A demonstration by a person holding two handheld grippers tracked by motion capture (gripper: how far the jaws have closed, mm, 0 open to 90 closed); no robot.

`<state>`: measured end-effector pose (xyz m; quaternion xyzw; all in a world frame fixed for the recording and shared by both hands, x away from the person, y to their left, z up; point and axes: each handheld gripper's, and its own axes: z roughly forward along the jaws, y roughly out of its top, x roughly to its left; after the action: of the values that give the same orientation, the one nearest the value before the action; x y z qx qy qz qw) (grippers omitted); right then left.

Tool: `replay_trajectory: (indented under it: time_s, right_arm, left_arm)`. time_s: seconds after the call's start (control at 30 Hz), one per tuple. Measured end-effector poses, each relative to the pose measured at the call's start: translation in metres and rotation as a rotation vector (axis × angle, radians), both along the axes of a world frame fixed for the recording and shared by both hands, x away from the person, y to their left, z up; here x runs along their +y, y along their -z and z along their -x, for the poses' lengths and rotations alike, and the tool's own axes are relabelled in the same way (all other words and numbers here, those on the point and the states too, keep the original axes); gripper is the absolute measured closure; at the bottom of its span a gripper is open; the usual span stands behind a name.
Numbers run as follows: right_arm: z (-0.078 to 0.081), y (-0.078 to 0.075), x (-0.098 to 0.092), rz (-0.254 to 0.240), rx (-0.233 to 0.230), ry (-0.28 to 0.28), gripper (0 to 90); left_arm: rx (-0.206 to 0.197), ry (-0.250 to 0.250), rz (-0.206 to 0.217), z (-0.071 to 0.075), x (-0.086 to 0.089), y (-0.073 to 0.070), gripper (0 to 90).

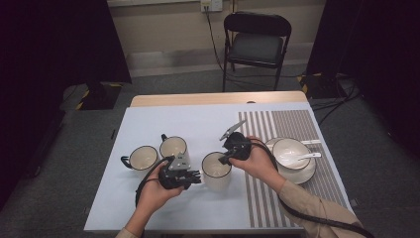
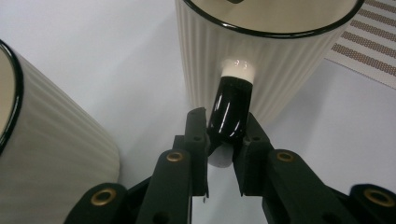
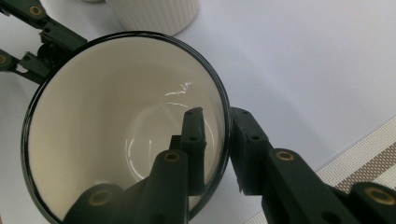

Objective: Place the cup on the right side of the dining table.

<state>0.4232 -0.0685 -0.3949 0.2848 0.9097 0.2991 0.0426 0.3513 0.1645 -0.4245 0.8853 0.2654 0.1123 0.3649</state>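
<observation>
White table [image 1: 148,208] | left tool [image 2: 223,135] clamps mug's handle [image 2: 231,109] | right tool [image 3: 215,135] pinches mug [image 1: 216,171] rim

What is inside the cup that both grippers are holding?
The cup looks empty: a bare, shiny cream inside, with one jaw of the right gripper reaching in over the rim. That jaw covers part of the inner wall.

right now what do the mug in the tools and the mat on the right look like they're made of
The mug: seemingly glazed ceramic, cream with a black rim and glossy black handle; highlights glint off its inside, and its outer wall is ribbed. The striped mat: likely woven fabric or vinyl, matte, with a fine weave visible in the left tool view.
</observation>
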Motion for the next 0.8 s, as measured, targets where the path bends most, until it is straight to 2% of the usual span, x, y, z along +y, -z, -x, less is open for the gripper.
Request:
replay_trajectory:
  time_s: [0.1,0.37,0.8]
  right_arm:
    - [0.0003,-0.0006,0.0007,0.013,-0.013,0.005,80.6]
    - [0.0052,-0.0024,0.0048,0.05,-0.05,0.009,82.0]
    - [0.003,-0.0083,0.0055,0.086,-0.031,0.003,82.6]
  left_arm:
    - [0.002,0.002,0.011,0.0015,-0.0022,-0.0021,77.6]
    - [0.0,0.007,-0.003,0.0023,-0.0017,-0.0017,77.7]
    - [-0.005,0.016,-0.011,0.0006,-0.0056,-0.0061,77.7]
